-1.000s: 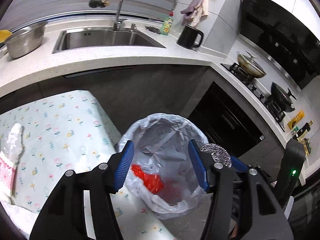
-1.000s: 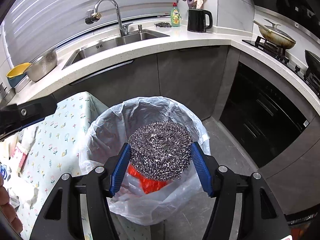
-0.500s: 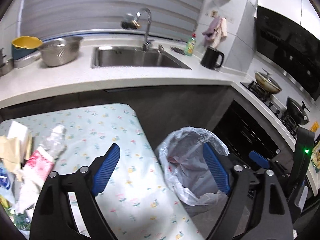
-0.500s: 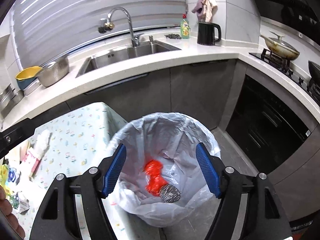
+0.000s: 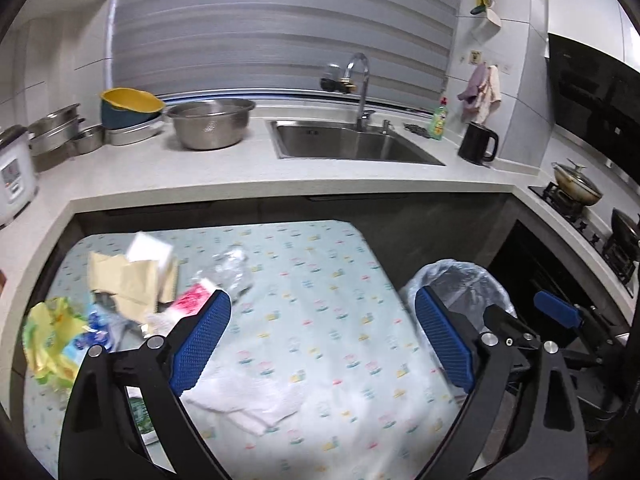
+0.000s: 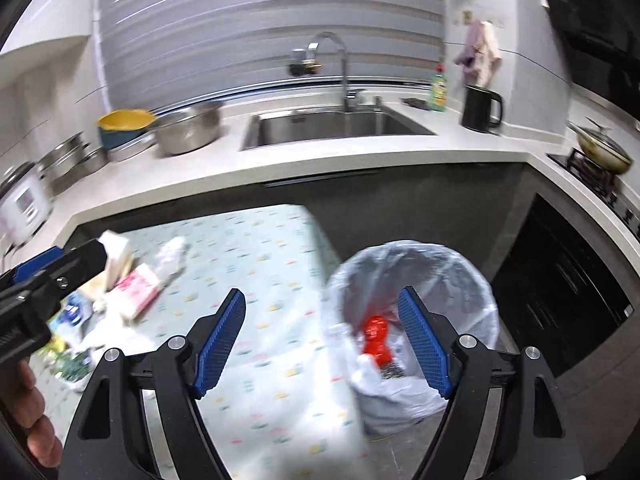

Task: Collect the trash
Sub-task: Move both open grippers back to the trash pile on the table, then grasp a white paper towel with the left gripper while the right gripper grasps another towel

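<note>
Floral cloth covered the low table (image 5: 320, 320) nearest both cameras, and over it the left gripper (image 5: 320, 344) hung with jaws opening wide and nothing between them. The right gripper (image 6: 320, 344) straddled the table edge and the bin (image 6: 416, 320), its jaws also opening, empty. Just beside the table's right edge stood the bin, lined with a pale bag; inside lay a red wrapper (image 6: 375, 334) and the steel scourer (image 6: 394, 372). So part of the job looked done. What remained sat on the table's left half: a white cloth or tissue (image 5: 244, 400) nearest, then a pink packet (image 5: 192, 300), yellow-green wrappers (image 5: 48, 336), brown paper (image 5: 120, 276), a white box (image 5: 150, 246) and crumpled clear plastic (image 5: 232, 272). Beyond ran the counter with sink (image 5: 348, 146), steel bowl (image 5: 210, 124) and black kettle (image 5: 478, 144).

A second earlier the right gripper had held the scourer over the bin; since then it had dropped in, and both grippers had swung from the bin toward the litter, the left widening most.
</note>
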Demonstrator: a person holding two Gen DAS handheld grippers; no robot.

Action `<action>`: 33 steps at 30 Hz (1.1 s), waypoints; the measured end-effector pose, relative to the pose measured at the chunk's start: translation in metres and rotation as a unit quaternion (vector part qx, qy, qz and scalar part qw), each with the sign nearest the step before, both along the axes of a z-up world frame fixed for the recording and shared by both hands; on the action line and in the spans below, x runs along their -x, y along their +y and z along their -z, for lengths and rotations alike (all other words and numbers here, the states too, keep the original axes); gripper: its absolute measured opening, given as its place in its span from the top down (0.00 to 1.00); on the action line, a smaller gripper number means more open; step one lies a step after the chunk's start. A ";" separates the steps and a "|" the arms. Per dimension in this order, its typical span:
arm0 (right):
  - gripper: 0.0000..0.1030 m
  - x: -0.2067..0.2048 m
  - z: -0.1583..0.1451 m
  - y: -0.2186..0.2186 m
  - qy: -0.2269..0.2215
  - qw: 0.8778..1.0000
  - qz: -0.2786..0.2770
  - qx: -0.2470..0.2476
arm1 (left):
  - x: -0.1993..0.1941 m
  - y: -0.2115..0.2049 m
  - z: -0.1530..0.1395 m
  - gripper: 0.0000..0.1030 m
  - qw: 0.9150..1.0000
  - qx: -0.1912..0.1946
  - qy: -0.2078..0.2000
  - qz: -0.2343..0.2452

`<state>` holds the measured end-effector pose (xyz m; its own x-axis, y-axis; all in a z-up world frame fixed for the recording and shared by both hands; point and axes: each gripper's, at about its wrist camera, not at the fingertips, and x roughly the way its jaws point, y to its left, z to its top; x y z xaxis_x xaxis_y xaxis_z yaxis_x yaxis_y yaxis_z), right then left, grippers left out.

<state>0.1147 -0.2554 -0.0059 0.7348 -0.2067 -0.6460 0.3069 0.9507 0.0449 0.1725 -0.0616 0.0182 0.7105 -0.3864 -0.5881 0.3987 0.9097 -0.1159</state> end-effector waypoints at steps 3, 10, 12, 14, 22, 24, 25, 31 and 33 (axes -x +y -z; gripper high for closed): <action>0.27 -0.001 0.002 0.031 0.005 1.000 -0.024 0.002 | 0.005 0.028 0.005 0.13 1.000 -0.012 0.003 -0.019; 0.27 -0.005 0.016 0.090 0.024 0.998 -0.065 -0.009 | 0.006 0.085 0.017 0.13 0.997 -0.040 0.011 -0.067; 0.27 -0.007 0.022 0.105 0.031 0.997 -0.074 -0.011 | 0.006 0.101 0.022 0.13 0.996 -0.048 0.013 -0.078; 0.27 -0.010 0.029 0.119 0.040 0.996 -0.082 -0.013 | 0.005 0.116 0.029 0.13 0.994 -0.057 0.020 -0.087; 0.27 -0.034 0.065 0.160 0.078 0.990 -0.110 -0.028 | -0.010 0.160 0.059 0.13 0.989 -0.070 0.056 -0.118; 0.27 -0.040 0.074 0.167 0.086 0.989 -0.114 -0.030 | -0.013 0.164 0.067 0.13 0.988 -0.073 0.063 -0.121; 0.27 -0.044 0.078 0.171 0.090 0.989 -0.116 -0.031 | -0.016 0.167 0.071 0.13 0.988 -0.073 0.067 -0.121; 0.27 -0.067 0.104 0.183 0.110 0.986 -0.120 -0.041 | -0.037 0.176 0.093 0.13 0.985 -0.066 0.103 -0.119; 0.27 -0.074 0.111 0.185 0.116 0.985 -0.121 -0.045 | -0.044 0.177 0.101 0.13 0.984 -0.066 0.113 -0.118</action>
<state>0.1888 -0.0700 -0.1171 0.5863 0.0224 -0.8098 0.0827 0.9927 0.0873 0.2165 0.1153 -0.0823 0.6173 -0.1357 -0.7749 0.1512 0.9871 -0.0524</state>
